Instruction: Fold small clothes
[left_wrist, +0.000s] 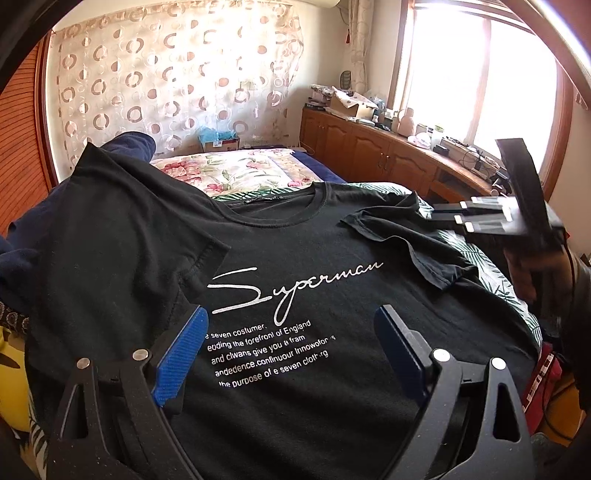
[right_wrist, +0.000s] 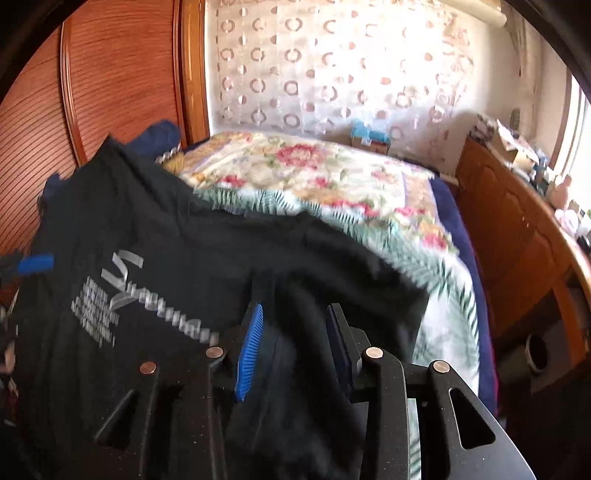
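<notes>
1. Left wrist view: my left claw (left_wrist: 291, 350) hangs over the chest print of the black T-shirt (left_wrist: 295, 280), its blue pads (left_wrist: 181, 354) spread wide apart with nothing between them.
2. That shirt lies face up on the bed (left_wrist: 240, 166), neckline at the far side, white "Superman" script directly ahead of the left claw and between its fingers.
3. One sleeve (left_wrist: 402, 236) is folded inward across the shirt's front on my right side.
4. My right claw (left_wrist: 458, 216) shows in the left wrist view just beyond that folded sleeve, near the shirt's shoulder; I cannot tell from there whether it touches the fabric.
5. Right wrist view: blurred. My right claw (right_wrist: 293, 347) stands partly apart, black cloth of the shirt (right_wrist: 192, 258) lying under and between the fingers; I cannot tell whether it is gripped.
6. A floral quilt (right_wrist: 314, 173) covers the bed beyond the shirt, and a leaf-patterned cover (right_wrist: 436, 273) shows at the shirt's right edge.
</notes>
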